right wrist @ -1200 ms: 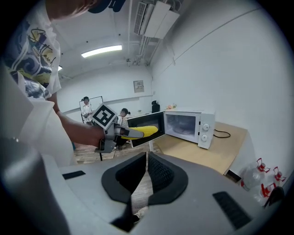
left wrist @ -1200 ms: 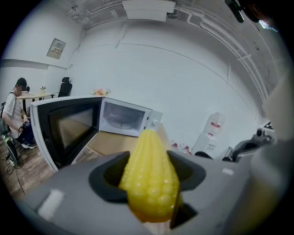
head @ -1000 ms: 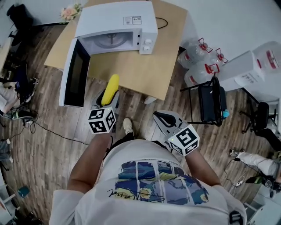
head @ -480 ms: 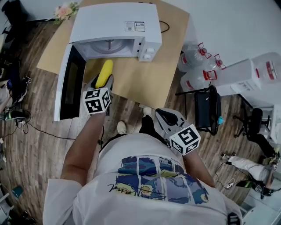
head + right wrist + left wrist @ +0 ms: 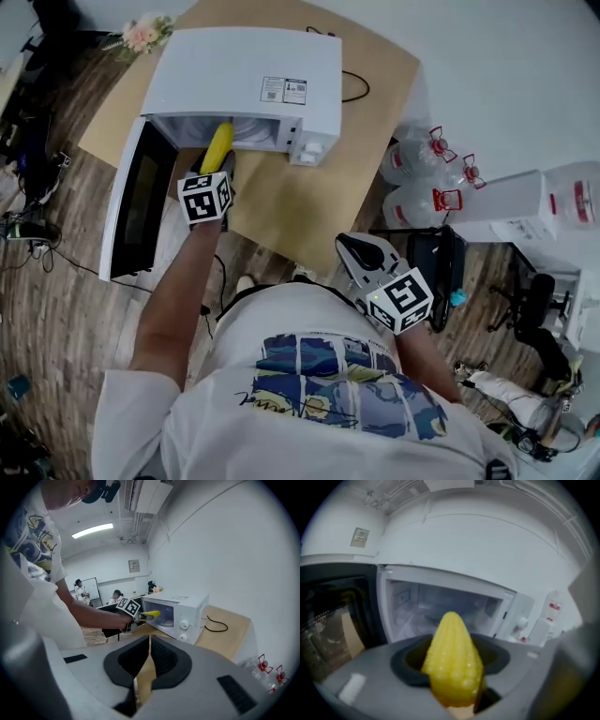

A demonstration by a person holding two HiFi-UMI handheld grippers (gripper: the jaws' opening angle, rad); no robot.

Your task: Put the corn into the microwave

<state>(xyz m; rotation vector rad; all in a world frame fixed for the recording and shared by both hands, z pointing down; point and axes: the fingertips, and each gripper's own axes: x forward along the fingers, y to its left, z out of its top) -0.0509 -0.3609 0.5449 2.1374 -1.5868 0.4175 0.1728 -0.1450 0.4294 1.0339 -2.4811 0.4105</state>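
Observation:
A yellow corn cob [image 5: 218,147] is clamped lengthwise in my left gripper [image 5: 215,171], which is shut on it. The cob's tip is at the mouth of the white microwave [image 5: 246,70], whose door [image 5: 131,208] hangs wide open to the left. In the left gripper view the corn [image 5: 453,660] fills the space between the jaws, with the empty microwave cavity [image 5: 440,611] straight ahead. My right gripper [image 5: 356,251] hangs back near my body, off the table's front edge, shut on nothing. From the right gripper view the corn [image 5: 151,615] pokes at the microwave [image 5: 177,611].
The microwave stands on a wooden table [image 5: 309,192] with a black cable [image 5: 353,86] behind it and flowers [image 5: 141,34] at the far left corner. Water bottles [image 5: 422,164] and a black chair [image 5: 439,258] stand on the floor to the right.
My left gripper has carried the corn forward from in front of the table to the microwave's opening. The right gripper has drifted a little along with my body.

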